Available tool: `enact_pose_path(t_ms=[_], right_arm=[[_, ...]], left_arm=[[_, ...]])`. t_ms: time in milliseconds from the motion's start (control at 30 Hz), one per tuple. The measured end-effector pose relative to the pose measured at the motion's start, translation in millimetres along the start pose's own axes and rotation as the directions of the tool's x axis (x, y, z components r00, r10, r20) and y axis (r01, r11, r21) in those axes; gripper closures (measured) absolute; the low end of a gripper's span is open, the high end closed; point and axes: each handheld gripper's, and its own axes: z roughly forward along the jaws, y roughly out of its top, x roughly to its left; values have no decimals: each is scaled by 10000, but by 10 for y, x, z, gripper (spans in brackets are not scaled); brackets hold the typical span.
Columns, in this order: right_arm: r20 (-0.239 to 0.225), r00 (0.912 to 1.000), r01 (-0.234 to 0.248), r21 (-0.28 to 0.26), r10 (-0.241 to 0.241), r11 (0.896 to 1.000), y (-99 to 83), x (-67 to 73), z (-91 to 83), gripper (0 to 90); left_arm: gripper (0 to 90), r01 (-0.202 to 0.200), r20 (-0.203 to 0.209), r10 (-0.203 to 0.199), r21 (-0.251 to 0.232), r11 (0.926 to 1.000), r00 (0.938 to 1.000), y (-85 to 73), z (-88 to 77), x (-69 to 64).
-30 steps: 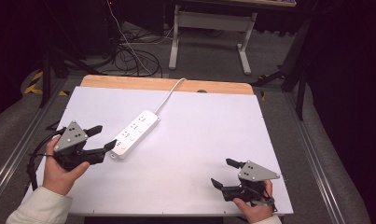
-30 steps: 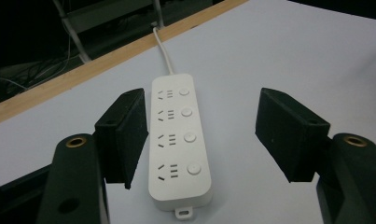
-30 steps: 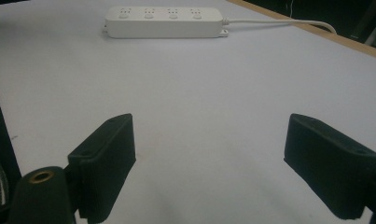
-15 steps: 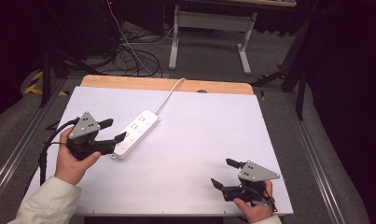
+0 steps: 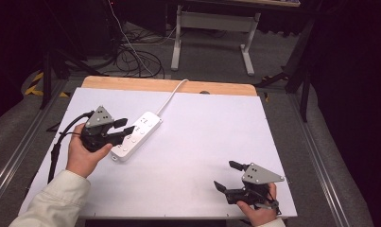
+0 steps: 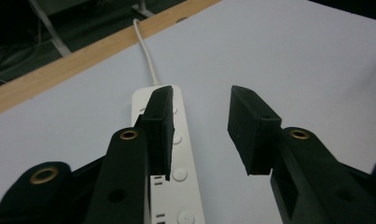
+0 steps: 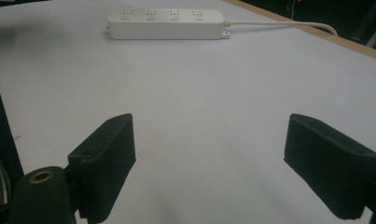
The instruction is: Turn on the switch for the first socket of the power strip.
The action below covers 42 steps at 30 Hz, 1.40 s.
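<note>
A white power strip (image 5: pixel 136 135) lies slantwise on the white table top (image 5: pixel 202 123), its white cable (image 5: pixel 171 94) running off over the far wooden edge. My left gripper (image 5: pixel 126 126) is open and hovers just over the strip's near end. In the left gripper view the strip (image 6: pixel 176 158) passes under the left jaw, with nothing between the jaws. My right gripper (image 5: pixel 226 175) stands open near the front right corner, far from the strip (image 7: pixel 164 23), which lies across the top of the right gripper view.
A wooden strip (image 5: pixel 169 86) borders the table's far side. Beyond it stand a white desk frame (image 5: pixel 212 28) and loose black cables (image 5: pixel 131 61) on the floor. Metal rails (image 5: pixel 18 156) run along both sides of the table.
My left gripper has moved right and forward from the table's left edge to just over the power strip's near end. The right gripper has stayed where it was.
</note>
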Motion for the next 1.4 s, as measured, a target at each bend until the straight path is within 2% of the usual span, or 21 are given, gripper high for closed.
enact_pose_path(t_ms=[33, 67, 100, 233, 267, 333, 500, 533, 800, 867, 900, 1000, 1033, 1067, 1400], right_arm=[[1, 10000, 31, -4, -31, 10000, 0, -1, -2, 174], [-6, 10000, 7, -16, -7, 10000, 1, 0, -2, 174], [-19, 10000, 3, -30, -3, 10000, 0, 0, -1, 174], [-39, 10000, 3, -41, -3, 10000, -2, -2, -2, 174], [-39, 10000, 3, -41, -3, 10000, -2, -2, -2, 174], [-66, 10000, -10, -51, 9, 10000, -4, -3, -1, 174], [-96, 9999, -33, -60, 32, 10000, -6, -5, -3, 174], [-100, 9999, -38, -64, 38, 10000, -7, -6, -3, 174], [-124, 9999, -54, -37, 54, 10000, -8, -6, -2, 174], [-140, 9999, -65, -44, 64, 10000, -9, -7, -2, 174], [-141, 9999, -67, -36, 66, 10000, -10, -8, -2, 174], [-166, 9998, -78, -56, 77, 10000, -11, -10, -2, 174], [-178, 9998, -76, -60, 75, 10000, -11, -10, -2, 174], [-182, 9998, -75, -53, 74, 10000, -12, -11, -3, 174], [-224, 9997, -51, -92, 49, 9999, -14, -16, -5, 174]], left_arm=[[740, 99, -15, -99, 40, 9999, 9999, 3, 33, 14], [770, 177, 218, -179, 100, 9998, 9996, 6, 71, 38], [803, 446, 473, -451, 124, 9989, 9979, 4, 144, 75], [900, 654, 560, -656, 40, 9978, 9963, -2, 235, 121], [900, 656, 507, -655, 6, 9978, 9966, -2, 263, 143], [900, 910, 499, -907, -43, 9958, 9946, -5, 320, 165], [900, 639, 324, -644, 167, 9978, 9974, 9, 462, 203], [900, 717, 333, -721, 128, 9973, 9968, 10, 489, 198], [900, 466, 163, -473, 370, 9982, 9987, 40, 677, 214], [900, 601, 157, -608, 384, 9975, 9980, 34, 730, 210], [900, 519, 71, -523, 392, 9979, 9986, 36, 754, 217], [900, 575, 195, -585, 493, 9971, 9981, 39, 836, 216], [900, 557, 125, -565, 530, 9970, 9983, 42, 859, 216], [900, 666, 221, -680, 589, 9960, 9974, 42, 884, 212], [900, 887, -121, -880, 851, 9924, 9960, -3, 1074, 237]])
